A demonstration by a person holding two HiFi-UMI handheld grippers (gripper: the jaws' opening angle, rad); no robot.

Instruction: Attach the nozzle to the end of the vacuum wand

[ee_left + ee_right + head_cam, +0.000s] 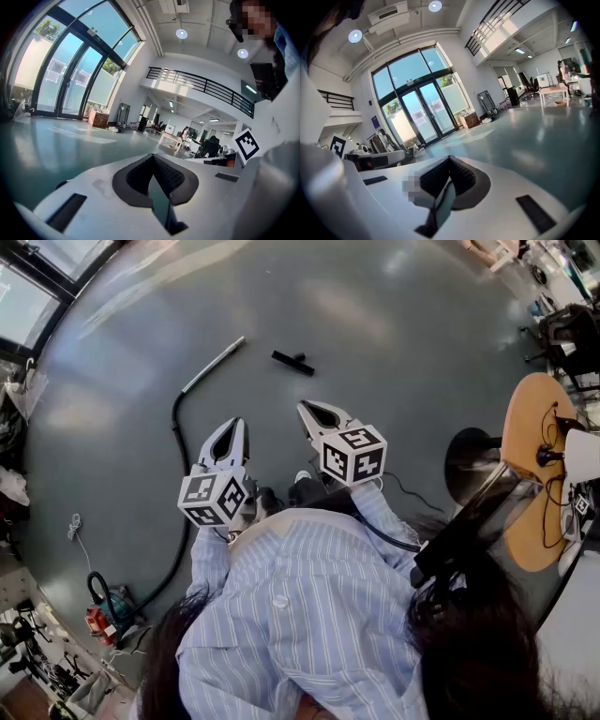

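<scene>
– Silver, was it, the vacuum wand (214,364)? Which way did it lie?
– Silver, yes, flat on the grey floor (394,324). Its long axis ran on a slant. The free end pointed away from the person, and the other end joined a black hose (178,442) that curved back to the vacuum cleaner (105,615).
– And the nozzle (292,363)?
– Black, a short bar, lying off to the right of the wand's free end, near it but apart. Its long axis slanted across the wand's line rather than along it.
– The hands?
– Both were held out in front of the person, on the near side of the wand, tipped somewhat toward the floor. From above, the left gripper (235,422) sat right of the hose, below the wand. The right gripper (303,406) was further right of the wand, short of the nozzle. Neither touched either part.
– Jaws?
– Closed tight on both, pads together, nothing between them.
– Count?
– One wand, one nozzle, one hose, one cleaner, two grippers.
</scene>
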